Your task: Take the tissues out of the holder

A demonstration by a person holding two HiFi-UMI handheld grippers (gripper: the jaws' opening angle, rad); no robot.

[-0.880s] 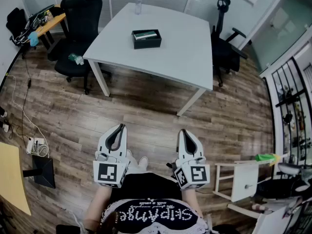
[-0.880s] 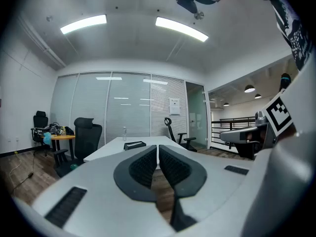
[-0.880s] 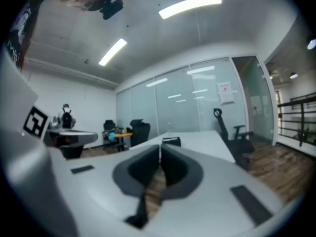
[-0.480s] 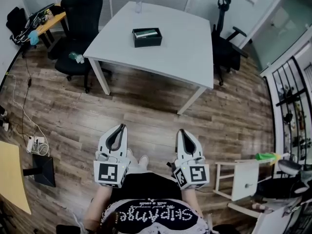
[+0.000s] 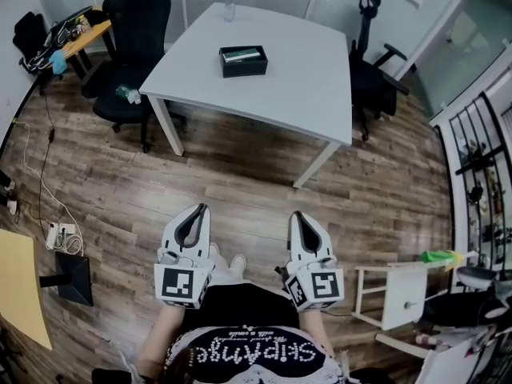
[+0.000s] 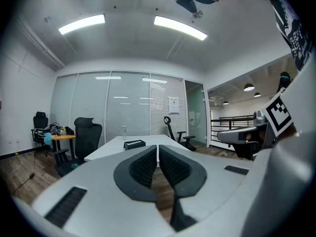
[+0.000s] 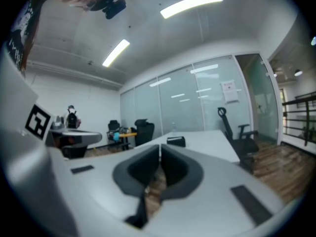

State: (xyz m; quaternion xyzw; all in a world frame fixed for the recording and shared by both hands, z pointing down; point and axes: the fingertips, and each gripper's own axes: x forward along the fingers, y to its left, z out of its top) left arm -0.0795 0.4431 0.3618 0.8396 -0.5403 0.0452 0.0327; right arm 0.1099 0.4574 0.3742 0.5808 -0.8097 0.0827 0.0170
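The black tissue holder (image 5: 243, 61) sits on the white table (image 5: 296, 94), with pale tissues showing in its open top. It appears small and far off in the left gripper view (image 6: 134, 143) and in the right gripper view (image 7: 176, 141). My left gripper (image 5: 194, 211) and right gripper (image 5: 299, 217) are held side by side close to my waist, above the wooden floor. Both are well short of the table and point toward it. The left gripper's (image 6: 157, 147) jaws are shut with nothing between them, and so are the right gripper's (image 7: 160, 146).
A water bottle (image 5: 230, 5) stands at the table's far edge. Black office chairs stand at the table's left (image 5: 132, 46) and right (image 5: 372, 62). A white stool (image 5: 400, 294) is near my right side. A power strip with cables (image 5: 60, 237) lies on the floor to the left.
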